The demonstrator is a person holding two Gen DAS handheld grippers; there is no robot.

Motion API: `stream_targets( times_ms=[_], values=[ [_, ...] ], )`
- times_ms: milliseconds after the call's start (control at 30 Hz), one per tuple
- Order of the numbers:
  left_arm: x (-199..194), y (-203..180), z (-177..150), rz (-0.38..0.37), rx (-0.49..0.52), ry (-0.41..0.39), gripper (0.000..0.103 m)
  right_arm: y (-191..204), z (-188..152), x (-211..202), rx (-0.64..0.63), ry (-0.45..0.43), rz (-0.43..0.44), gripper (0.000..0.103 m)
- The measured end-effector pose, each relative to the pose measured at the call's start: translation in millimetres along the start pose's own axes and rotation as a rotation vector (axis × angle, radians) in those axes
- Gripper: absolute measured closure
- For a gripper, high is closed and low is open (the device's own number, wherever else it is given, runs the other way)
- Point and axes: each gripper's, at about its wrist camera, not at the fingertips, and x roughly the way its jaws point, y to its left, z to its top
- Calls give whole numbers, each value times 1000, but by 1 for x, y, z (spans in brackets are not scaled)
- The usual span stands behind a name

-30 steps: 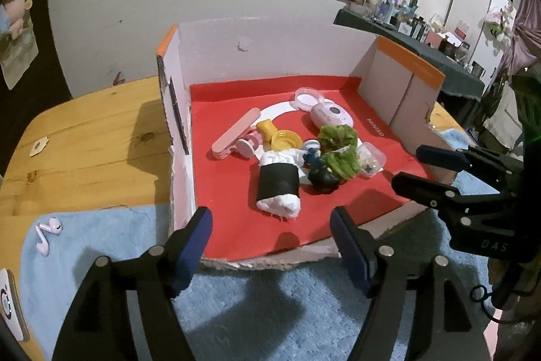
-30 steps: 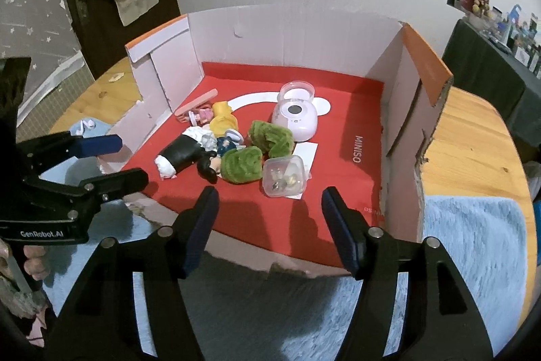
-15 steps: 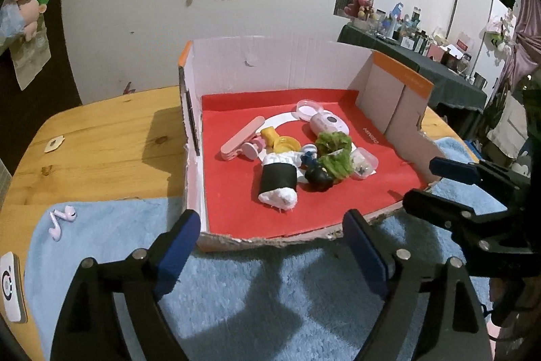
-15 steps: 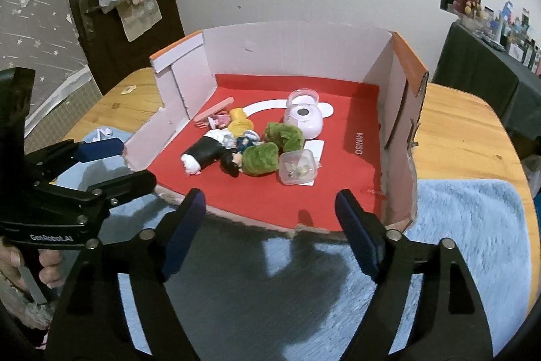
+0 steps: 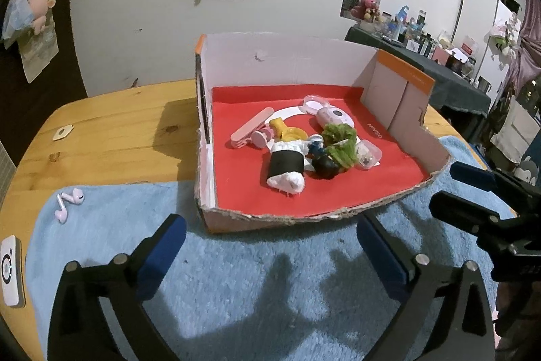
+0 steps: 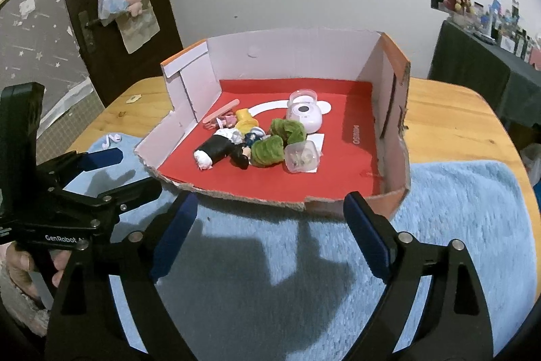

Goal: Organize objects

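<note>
A torn cardboard box with a red floor stands on the table; it also shows in the right wrist view. Inside lies a pile: a black-and-white figure, green scrunchies, a clear capsule, a pink round device, a pink clip and a yellow piece. My left gripper is open and empty over the blue towel, short of the box's front edge. My right gripper is open and empty, also in front of the box.
A blue towel covers the near table. Pink earbuds lie on its left end, and a white device sits at the far left edge. The wooden table extends left of the box. A wall stands behind.
Both grippers have drawn back from the box toward me, from over its front edge to above the towel. Both stayed open. The objects in the box have not moved.
</note>
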Motion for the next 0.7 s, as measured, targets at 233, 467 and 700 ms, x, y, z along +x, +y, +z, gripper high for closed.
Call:
stream_targets(
  times_ms=[233, 467, 700],
  values=[
    [-3, 0, -12, -5, 0, 22, 0, -3, -11, -2, 20, 10, 4, 14],
    [-7, -5, -22, -4, 13, 27, 0, -2, -26, -2, 33, 21, 3, 11],
    [-6, -6, -30, 0, 7, 42, 0, -2, -39, -2, 51, 37, -2, 10]
  ],
)
